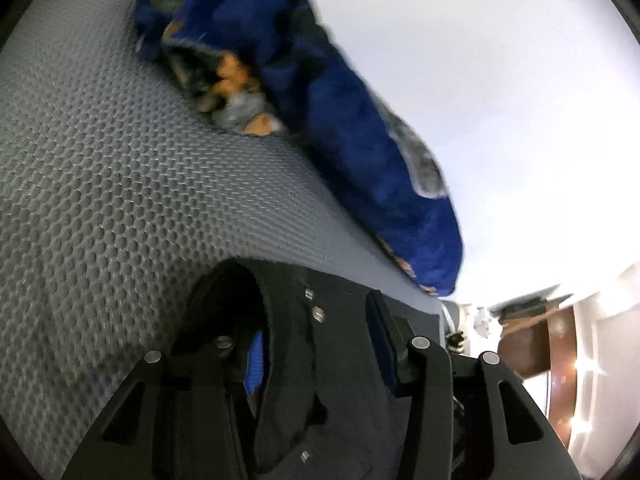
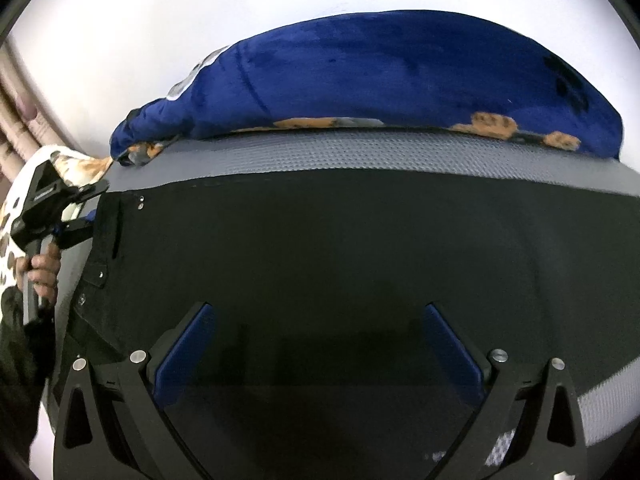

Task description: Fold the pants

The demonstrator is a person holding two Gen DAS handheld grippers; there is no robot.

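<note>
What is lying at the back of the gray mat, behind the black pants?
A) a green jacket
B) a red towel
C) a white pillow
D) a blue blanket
D: a blue blanket with orange patches lies along the far edge of the mat, beyond the pants.

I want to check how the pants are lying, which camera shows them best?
The right wrist view: the black pants lie spread flat across the gray mat. The left wrist view shows only a bunched waistband corner between that tool's fingers.
</note>
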